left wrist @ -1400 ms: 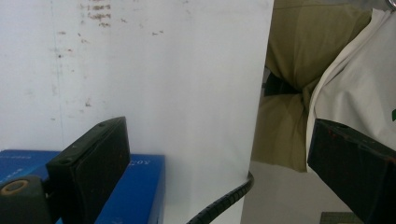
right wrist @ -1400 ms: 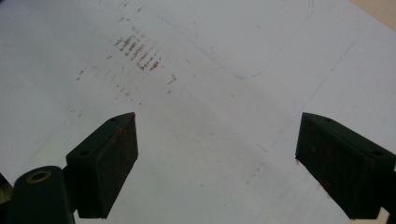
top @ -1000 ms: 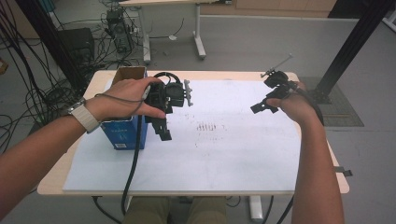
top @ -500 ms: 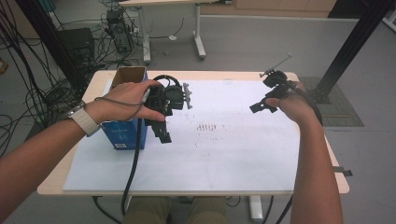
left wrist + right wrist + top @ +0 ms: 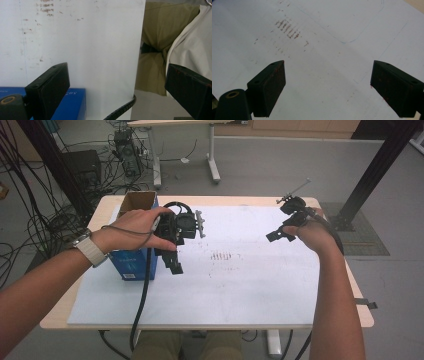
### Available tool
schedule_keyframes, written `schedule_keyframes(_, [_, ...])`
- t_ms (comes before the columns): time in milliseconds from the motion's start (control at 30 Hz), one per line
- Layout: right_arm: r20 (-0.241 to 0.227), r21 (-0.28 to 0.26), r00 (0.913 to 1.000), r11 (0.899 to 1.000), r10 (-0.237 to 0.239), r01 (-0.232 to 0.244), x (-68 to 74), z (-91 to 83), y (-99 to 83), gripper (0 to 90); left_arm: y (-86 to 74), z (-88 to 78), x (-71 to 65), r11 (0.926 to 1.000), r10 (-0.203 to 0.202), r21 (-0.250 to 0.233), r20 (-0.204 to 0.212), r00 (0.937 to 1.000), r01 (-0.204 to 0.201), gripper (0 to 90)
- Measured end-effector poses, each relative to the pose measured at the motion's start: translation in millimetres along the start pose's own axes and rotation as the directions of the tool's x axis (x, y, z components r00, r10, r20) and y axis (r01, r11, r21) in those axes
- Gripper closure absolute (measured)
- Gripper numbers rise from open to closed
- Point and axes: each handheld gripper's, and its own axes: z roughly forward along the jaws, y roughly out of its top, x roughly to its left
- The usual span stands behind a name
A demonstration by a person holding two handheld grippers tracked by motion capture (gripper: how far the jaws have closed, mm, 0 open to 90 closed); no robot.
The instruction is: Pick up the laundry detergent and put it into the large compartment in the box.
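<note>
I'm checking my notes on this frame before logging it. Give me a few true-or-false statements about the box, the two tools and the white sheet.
1. The blue cardboard box stands open at the table's left side. True.
2. The left tool grips the box. False: its jaws are apart, holding nothing.
3. The right tool is open above the white sheet. True.
4. The sheet is spotless. False: brownish marks dot its middle.
</note>
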Motion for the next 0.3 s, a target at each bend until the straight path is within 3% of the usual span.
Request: schedule_keyframes(300, [0.002,0.002,1.0,1.0,0.008,-0.008,-1.6,1.1,-3.3,12.7,-1.2,1.3,3.5,1.0,-0.007,-0.002,0.005,1.0,0.007,6.4])
